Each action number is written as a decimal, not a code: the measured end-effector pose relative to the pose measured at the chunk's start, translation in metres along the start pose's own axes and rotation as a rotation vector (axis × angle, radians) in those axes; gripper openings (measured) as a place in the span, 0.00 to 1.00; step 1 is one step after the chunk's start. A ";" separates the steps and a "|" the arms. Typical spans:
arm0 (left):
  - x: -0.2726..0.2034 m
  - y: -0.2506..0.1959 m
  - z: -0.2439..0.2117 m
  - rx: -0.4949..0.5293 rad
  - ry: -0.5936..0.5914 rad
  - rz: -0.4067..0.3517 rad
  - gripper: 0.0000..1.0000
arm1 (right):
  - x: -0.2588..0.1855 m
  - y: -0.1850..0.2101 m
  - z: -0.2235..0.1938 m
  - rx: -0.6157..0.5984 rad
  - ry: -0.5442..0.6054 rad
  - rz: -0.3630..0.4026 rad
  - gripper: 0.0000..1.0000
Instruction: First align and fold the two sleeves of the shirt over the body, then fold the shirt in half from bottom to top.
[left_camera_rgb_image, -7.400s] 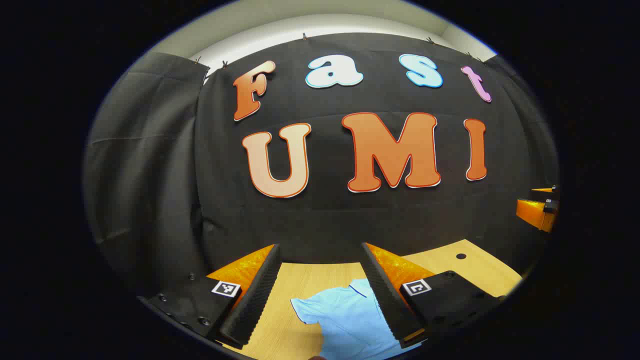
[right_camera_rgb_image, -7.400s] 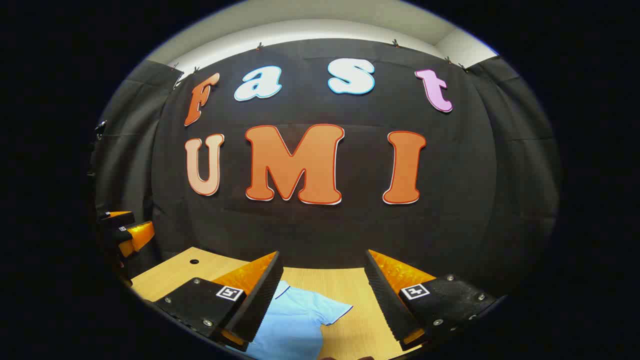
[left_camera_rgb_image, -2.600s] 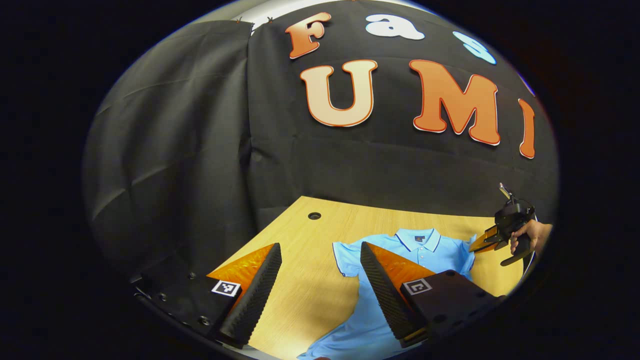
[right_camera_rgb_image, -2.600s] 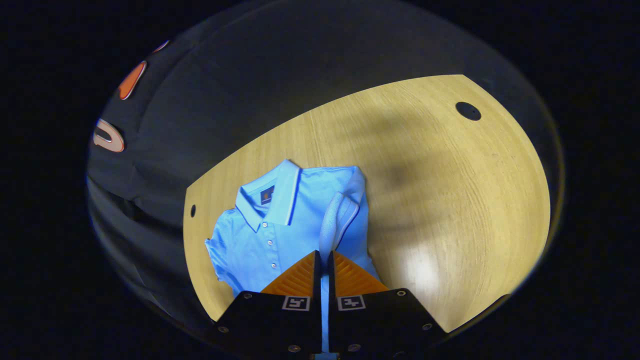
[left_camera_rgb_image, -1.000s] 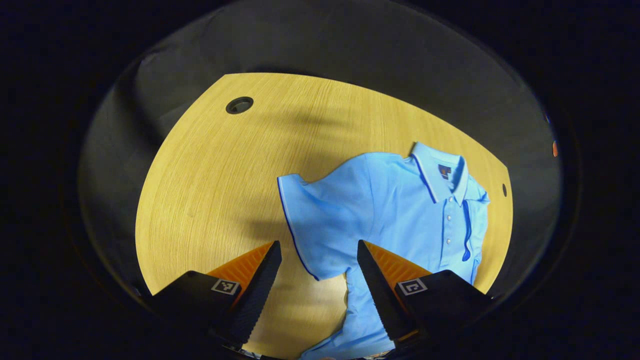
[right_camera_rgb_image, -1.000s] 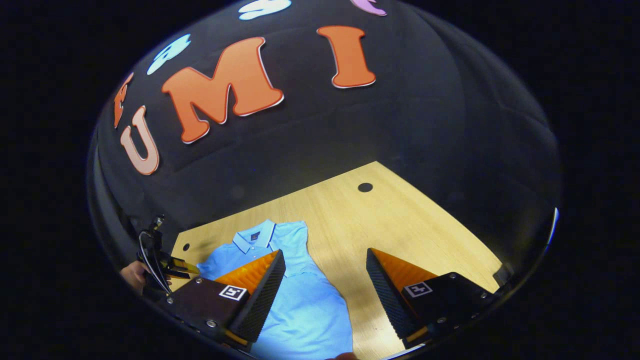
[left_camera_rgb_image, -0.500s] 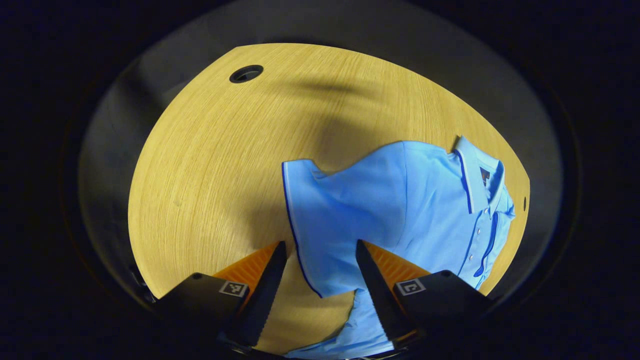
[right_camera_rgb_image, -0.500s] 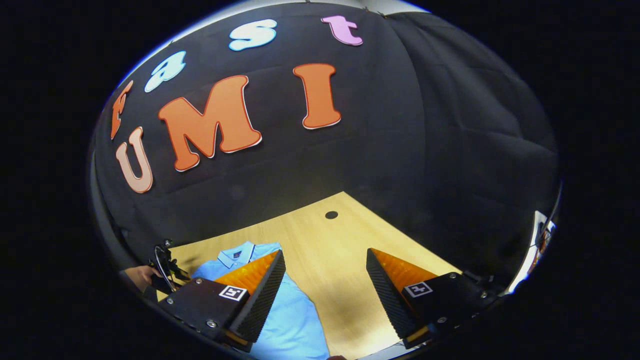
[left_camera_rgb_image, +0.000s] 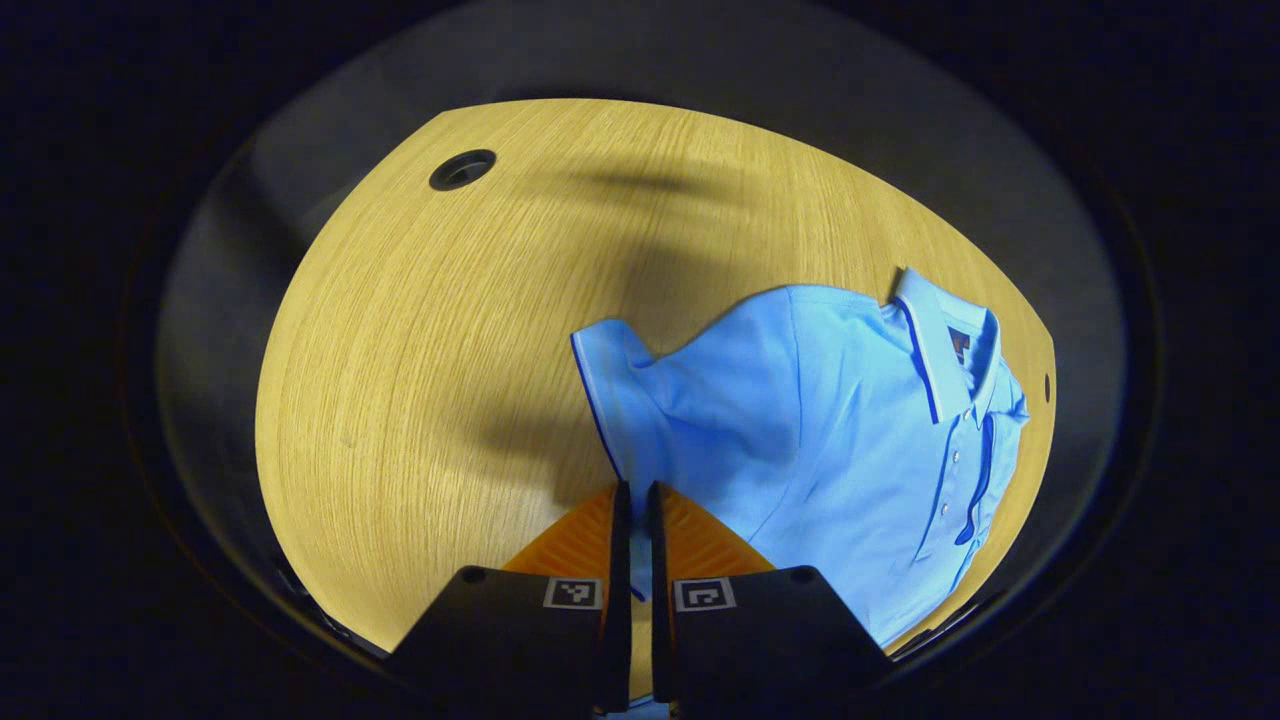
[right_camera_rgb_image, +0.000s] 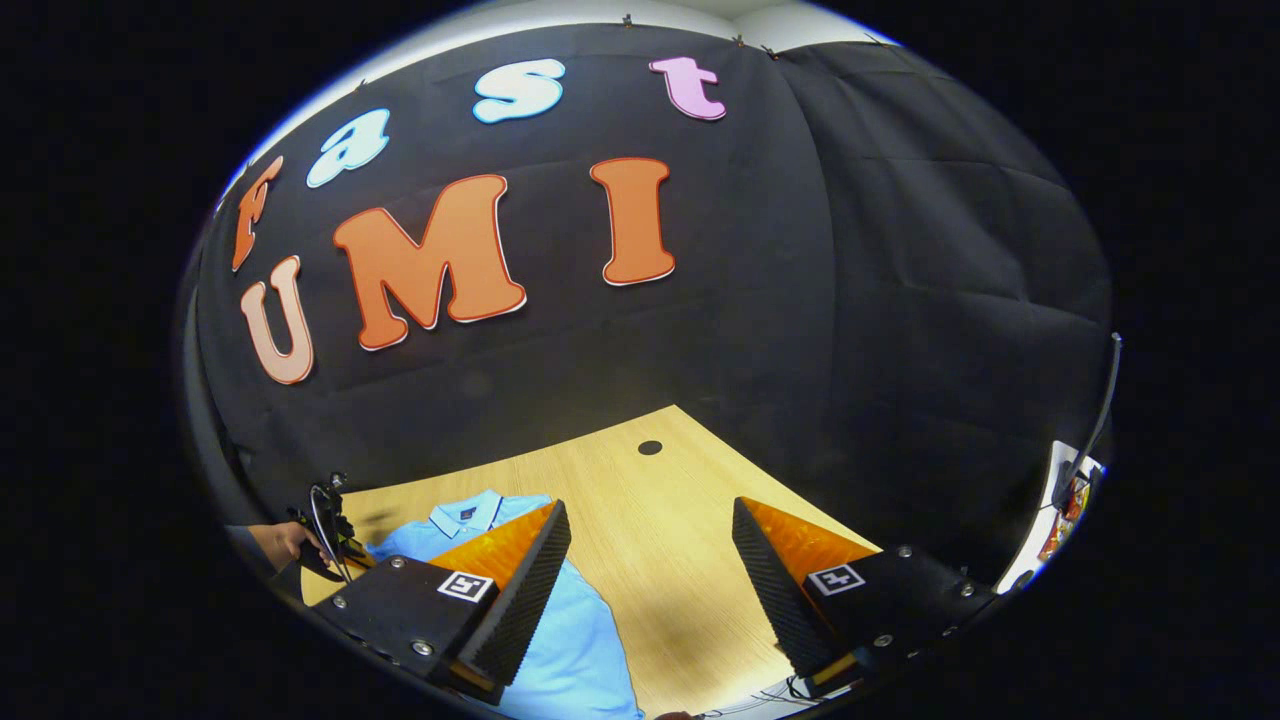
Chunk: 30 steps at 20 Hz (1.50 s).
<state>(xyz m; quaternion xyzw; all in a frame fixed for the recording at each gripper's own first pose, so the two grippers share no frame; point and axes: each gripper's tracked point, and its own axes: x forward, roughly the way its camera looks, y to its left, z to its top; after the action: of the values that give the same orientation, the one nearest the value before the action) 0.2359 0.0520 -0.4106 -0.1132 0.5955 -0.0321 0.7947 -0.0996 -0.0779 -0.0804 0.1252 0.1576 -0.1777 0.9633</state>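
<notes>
In the left gripper view, the left gripper (left_camera_rgb_image: 632, 500) is closed to a narrow slit on the hem of the shirt's near sleeve (left_camera_rgb_image: 625, 400); blue cloth shows in the slit between the fingers, so both appear to press on it. Just ahead of the tips the sleeve rises in a small wrinkled peak, and beyond it, ahead and to the right, the shirt (left_camera_rgb_image: 850, 440) lies face up on the table (left_camera_rgb_image: 400, 330), its collar (left_camera_rgb_image: 935, 335) farthest out to the right. A dark-edged strip beside the button placket suggests that the far sleeve already lies over the body, though this is a judgement. A round hole (left_camera_rgb_image: 461, 169) marks the table's far left corner. In the right gripper view, the right gripper (right_camera_rgb_image: 650, 570) stands wide open, holding nothing, raised above the table with the shirt below and to the left of its fingers; farther left, a hand (right_camera_rgb_image: 280, 545) holds the left gripper down at the shirt. The step in hand is judged to be the second sleeve fold. The next move calls for lifting the pinched hem and carrying it to the right across the body, laying it flat before release.
</notes>
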 end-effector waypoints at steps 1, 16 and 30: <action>-0.003 -0.001 0.001 -0.002 -0.010 -0.005 0.13 | -0.002 -0.004 -0.002 -0.011 -0.001 -0.014 0.98; -0.035 -0.132 0.009 0.385 -0.127 -0.179 0.13 | -0.028 0.004 -0.041 -0.018 0.067 -0.040 0.98; -0.115 -0.151 -0.067 0.437 -0.267 -0.341 1.00 | -0.031 0.018 -0.074 -0.071 0.149 0.123 0.98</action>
<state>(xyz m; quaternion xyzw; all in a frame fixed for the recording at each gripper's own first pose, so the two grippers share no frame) 0.1513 -0.0834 -0.2879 -0.0411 0.4373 -0.2770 0.8546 -0.1393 -0.0302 -0.1347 0.1134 0.2270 -0.1026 0.9618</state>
